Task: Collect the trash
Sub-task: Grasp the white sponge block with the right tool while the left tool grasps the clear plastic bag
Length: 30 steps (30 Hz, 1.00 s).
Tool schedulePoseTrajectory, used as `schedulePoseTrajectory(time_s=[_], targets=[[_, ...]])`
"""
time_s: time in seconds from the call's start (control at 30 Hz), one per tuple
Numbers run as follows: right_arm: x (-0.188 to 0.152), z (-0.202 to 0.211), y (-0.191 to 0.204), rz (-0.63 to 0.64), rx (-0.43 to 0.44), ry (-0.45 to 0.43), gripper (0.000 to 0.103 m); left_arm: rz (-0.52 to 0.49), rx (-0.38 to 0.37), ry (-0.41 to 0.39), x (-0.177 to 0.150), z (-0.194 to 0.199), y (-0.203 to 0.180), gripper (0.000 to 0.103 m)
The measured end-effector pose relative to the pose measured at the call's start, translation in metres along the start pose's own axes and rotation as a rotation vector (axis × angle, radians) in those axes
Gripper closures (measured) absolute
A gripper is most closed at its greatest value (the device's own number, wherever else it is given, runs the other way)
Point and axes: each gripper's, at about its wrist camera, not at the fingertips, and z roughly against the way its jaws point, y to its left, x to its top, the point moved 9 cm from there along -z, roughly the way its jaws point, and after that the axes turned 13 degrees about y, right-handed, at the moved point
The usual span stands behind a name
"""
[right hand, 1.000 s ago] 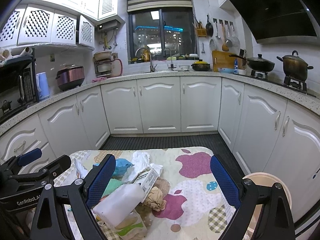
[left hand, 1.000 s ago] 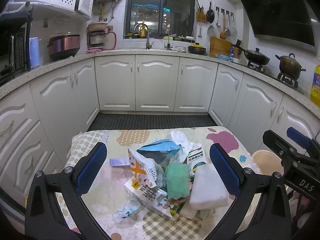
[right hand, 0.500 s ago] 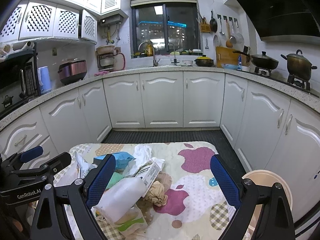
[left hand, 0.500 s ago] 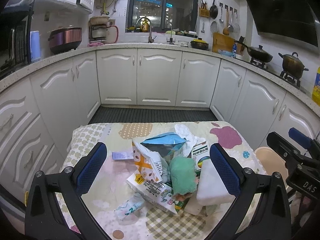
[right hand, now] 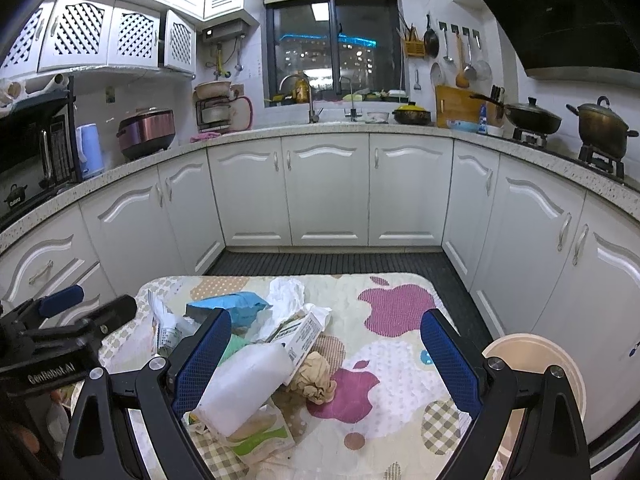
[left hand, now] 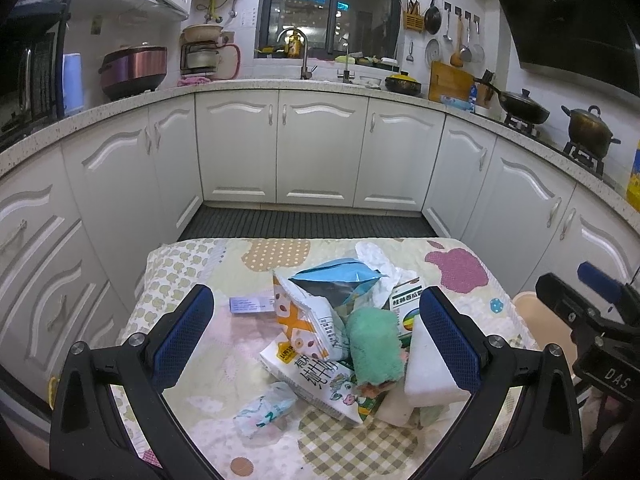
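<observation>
A heap of trash lies on a small table with a patterned cloth [left hand: 180,272]. It holds a blue foil bag [left hand: 336,280], an orange and white snack bag [left hand: 304,324], a green cloth roll [left hand: 374,344], a white plastic bottle [right hand: 248,384], a crumpled brown paper ball [right hand: 314,376] and a small crumpled wrapper [left hand: 266,408]. My left gripper [left hand: 316,336] is open and empty above the heap's near side. My right gripper [right hand: 326,364] is open and empty above the bottle and the paper ball. A beige bin [right hand: 532,364] stands right of the table.
White kitchen cabinets [left hand: 320,148] curve around the table on three sides. A dark ribbed mat [left hand: 308,222] covers the floor behind it. The counter holds a rice cooker [left hand: 134,70], a sink tap [left hand: 300,50] and pots on a stove [left hand: 588,130].
Both grippers have risen and tilted slightly, so the table and trash sit lower and closer in view. Both stay open and nothing was picked up.
</observation>
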Motion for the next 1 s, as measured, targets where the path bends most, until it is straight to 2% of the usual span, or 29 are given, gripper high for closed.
schedulePoseTrajectory(time_s=[0.1, 0.23, 0.37, 0.47, 0.57, 0.6, 0.67, 0.73, 0.83, 0.93, 1.0], targets=[[-0.004, -0.005, 0.001, 0.003, 0.026, 0.032, 0.009, 0.01, -0.016, 0.02, -0.001, -0.001, 0.011, 0.001], [-0.014, -0.02, 0.009, 0.008, 0.11, 0.113, 0.009, 0.037, -0.035, 0.063, -0.007, -0.007, 0.029, 0.001], [-0.027, -0.039, 0.025, -0.011, 0.23, 0.204, 0.027, 0.045, -0.073, 0.12, -0.017, -0.013, 0.038, 0.001], [-0.038, -0.056, 0.034, -0.032, 0.3, 0.282, 0.044, 0.036, -0.088, 0.151, -0.023, -0.017, 0.043, 0.001], [-0.046, -0.069, 0.044, -0.04, 0.343, 0.329, 0.048, 0.027, -0.064, 0.166, -0.028, -0.021, 0.052, 0.001], [-0.048, -0.072, 0.047, -0.045, 0.359, 0.34, 0.052, 0.028, -0.065, 0.174, -0.03, -0.022, 0.055, 0.001], [-0.051, -0.077, 0.051, -0.054, 0.394, 0.356, 0.062, 0.032, -0.073, 0.198, -0.035, -0.028, 0.061, 0.001], [-0.052, -0.079, 0.056, -0.05, 0.42, 0.365, 0.067, 0.027, -0.098, 0.23, -0.042, -0.032, 0.063, 0.001], [-0.053, -0.077, 0.06, -0.025, 0.422, 0.355, 0.074, 0.008, -0.12, 0.282, -0.055, -0.041, 0.06, 0.001], [-0.049, -0.07, 0.057, -0.028, 0.427, 0.329, 0.085, -0.01, -0.112, 0.335, -0.072, -0.054, 0.059, 0.001], [-0.044, -0.065, 0.056, -0.023, 0.428, 0.311, 0.091, -0.014, -0.119, 0.367, -0.082, -0.064, 0.057, 0.008]])
